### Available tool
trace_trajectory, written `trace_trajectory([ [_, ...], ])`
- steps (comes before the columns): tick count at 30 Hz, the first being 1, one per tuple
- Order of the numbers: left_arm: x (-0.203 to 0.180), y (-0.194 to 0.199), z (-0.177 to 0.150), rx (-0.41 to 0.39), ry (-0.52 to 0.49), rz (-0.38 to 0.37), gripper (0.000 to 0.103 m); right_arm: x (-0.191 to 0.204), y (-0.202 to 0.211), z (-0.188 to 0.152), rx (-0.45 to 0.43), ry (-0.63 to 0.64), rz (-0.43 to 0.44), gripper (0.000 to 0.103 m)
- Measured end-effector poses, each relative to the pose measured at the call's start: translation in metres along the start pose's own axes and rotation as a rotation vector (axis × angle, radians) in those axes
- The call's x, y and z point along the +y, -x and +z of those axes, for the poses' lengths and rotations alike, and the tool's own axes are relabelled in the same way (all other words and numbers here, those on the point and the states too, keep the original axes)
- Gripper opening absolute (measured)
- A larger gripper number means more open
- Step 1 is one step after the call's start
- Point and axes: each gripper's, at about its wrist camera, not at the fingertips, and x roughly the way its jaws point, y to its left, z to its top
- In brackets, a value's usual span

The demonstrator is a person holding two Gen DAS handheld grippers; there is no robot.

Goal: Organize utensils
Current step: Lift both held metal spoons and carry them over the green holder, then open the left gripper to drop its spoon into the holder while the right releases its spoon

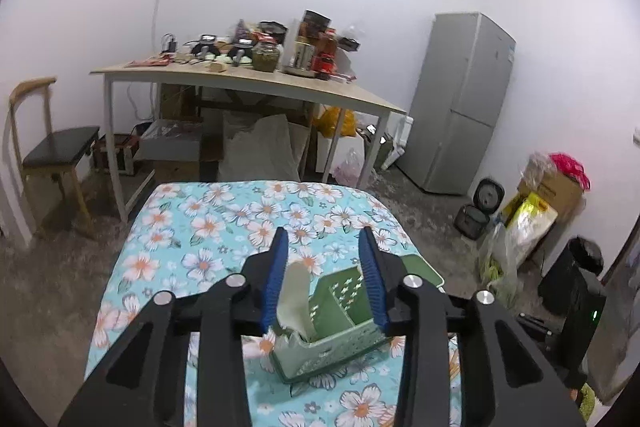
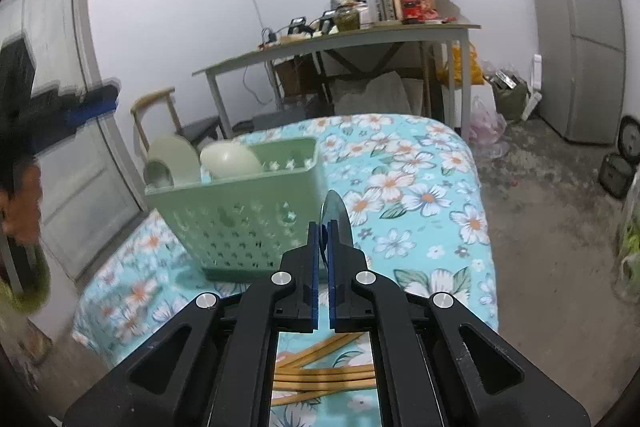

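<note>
A green perforated utensil basket stands on the floral tablecloth; it also shows in the left wrist view. Two pale spoons stand in it. My left gripper is open above the basket, one pale spoon rising by its left finger. My right gripper is shut on a metal spoon, held just right of the basket. Several wooden chopsticks lie on the cloth under the right gripper.
A wooden table loaded with jars and bottles stands behind, with boxes and bags under it. A chair is at the left, a grey fridge at the right. Bags and boxes sit on the floor at the right.
</note>
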Motion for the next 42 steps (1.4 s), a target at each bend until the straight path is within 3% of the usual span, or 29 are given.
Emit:
trace_trajectory([
  [6,0.02,0.018,-0.034,0.018,0.103,0.022,0.043,-0.019,0.019,0.023,-0.042,-0.087,0.046,0.001],
  [12,0.03,0.023,-0.072,0.08,0.128,0.06,0.045,-0.009,0.045,0.059,-0.138,-0.058,0.071,0.001],
  [16,0.028,0.027,-0.093,0.092,0.102,0.097,0.046,0.003,0.065,0.089,-0.213,-0.041,0.157,0.001],
  [21,0.021,0.025,-0.115,0.108,0.073,0.11,0.048,0.013,0.07,0.116,-0.246,-0.067,0.32,0.001],
  [32,0.017,0.017,-0.15,0.178,0.074,0.092,0.048,0.027,0.034,0.129,-0.201,-0.097,0.423,0.001],
  [42,0.014,0.016,-0.158,0.193,0.061,0.087,0.048,0.027,-0.018,0.108,-0.084,-0.138,0.369,0.001],
])
